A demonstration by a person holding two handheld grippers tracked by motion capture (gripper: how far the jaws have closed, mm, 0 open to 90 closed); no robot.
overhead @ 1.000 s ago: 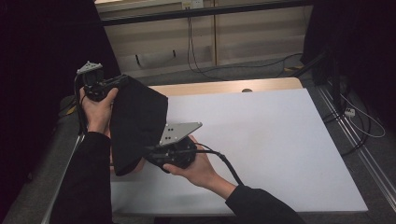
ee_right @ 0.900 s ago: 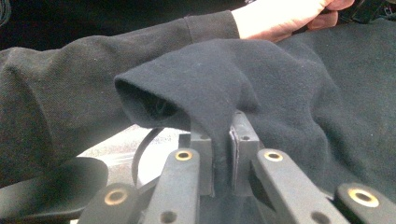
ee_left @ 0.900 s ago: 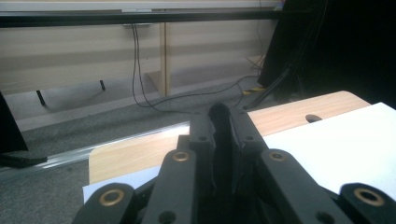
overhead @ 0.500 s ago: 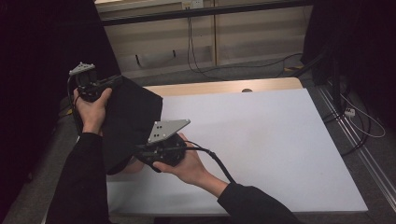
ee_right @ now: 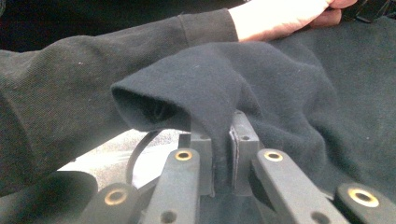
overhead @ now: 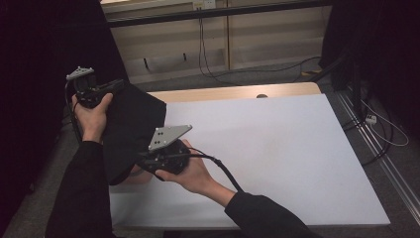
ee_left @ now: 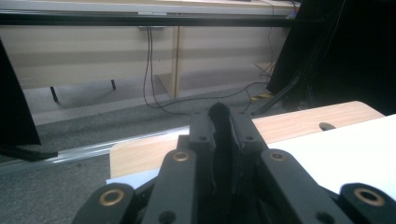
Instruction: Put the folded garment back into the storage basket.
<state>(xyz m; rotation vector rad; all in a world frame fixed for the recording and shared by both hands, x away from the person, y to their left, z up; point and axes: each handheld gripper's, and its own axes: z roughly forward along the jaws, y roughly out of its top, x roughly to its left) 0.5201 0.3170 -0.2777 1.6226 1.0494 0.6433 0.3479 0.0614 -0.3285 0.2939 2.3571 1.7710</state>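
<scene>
Change: both hands are drifting toward the left edge since the earlier high views; black garment is shifting left with them and is now hanging further over the edge; right gripper is ending up lower left of where it was.
Garment: black garment (overhead: 130, 131) is being held up off the left end of the surface, stretched between the two grippers, with one part draping past the surface edge; in the right gripper view a folded cuff or hem (ee_right: 187, 93) is bunching just above the jaws.
Left gripper: left gripper (ee_left: 219, 122) is clamping a thin fold of the black cloth, jaws nearly together with fabric poking up between them; in the high view it is sitting at the garment's upper left corner (overhead: 91, 91), raised off the surface.
Right gripper: right gripper (ee_right: 220, 126) is pinching the garment too, jaws closed tight on the cloth; in the high view it is at the garment's lower right edge (overhead: 148, 163), just above the surface, grey plate on top.
Hands: left hand (overhead: 91, 116) is reaching in over the left edge, right hand (overhead: 195, 173) is lying low over the surface, both in dark sleeves.
Surface: white surface (overhead: 277, 153) is lying bare to the right of the garment, wooden strip along its far edge.
Background: cables are trailing over the grey floor beyond.
</scene>
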